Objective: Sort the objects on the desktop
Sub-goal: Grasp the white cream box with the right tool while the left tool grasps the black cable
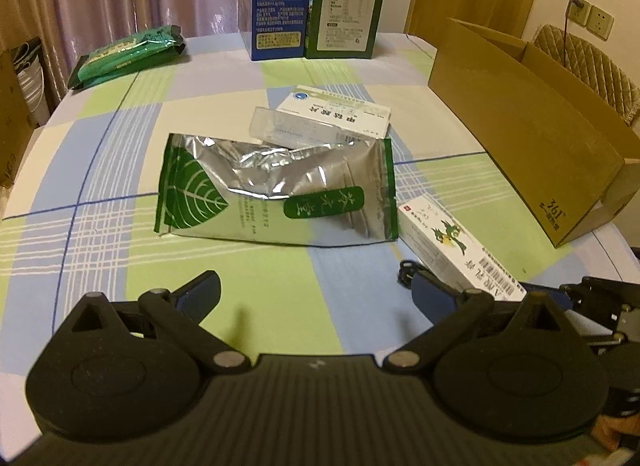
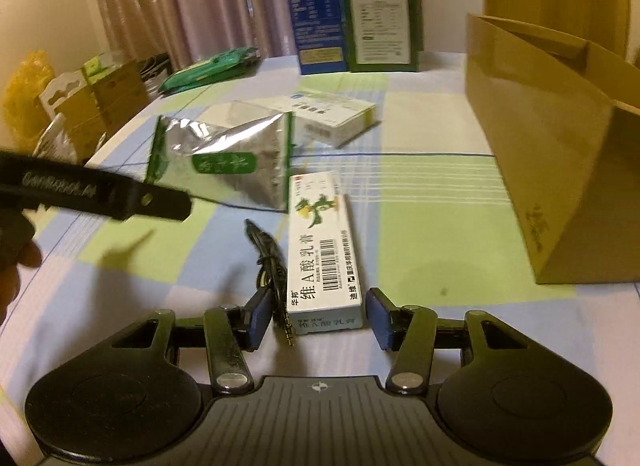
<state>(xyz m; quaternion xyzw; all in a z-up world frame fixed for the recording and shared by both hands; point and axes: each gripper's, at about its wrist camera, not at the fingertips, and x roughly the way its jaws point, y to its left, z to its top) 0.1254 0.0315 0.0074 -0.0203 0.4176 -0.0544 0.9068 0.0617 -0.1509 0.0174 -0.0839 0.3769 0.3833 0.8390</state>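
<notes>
Straddling the near end of the long white ointment carton (image 2: 324, 254) on the checked tablecloth (image 2: 432, 225), the right gripper (image 2: 316, 322) stands part-open, pads not touching; next it must close, then carry it right to the brown cardboard box (image 2: 560, 153)

Right gripper (image 2: 317, 320) pointing forward and down toward table, jaws standing partly apart, blue fingers (image 2: 378, 316) flanking near end of white box without visibly pressing on it. Left gripper (image 1: 316, 296) also tilting downward, jaws standing wide apart, nothing sitting between its fingers (image 1: 202, 294). In right wrist view, left gripper reaching in from left side, ahead of right claw, with hand (image 2: 14, 266) gripping it at left edge.
</notes>
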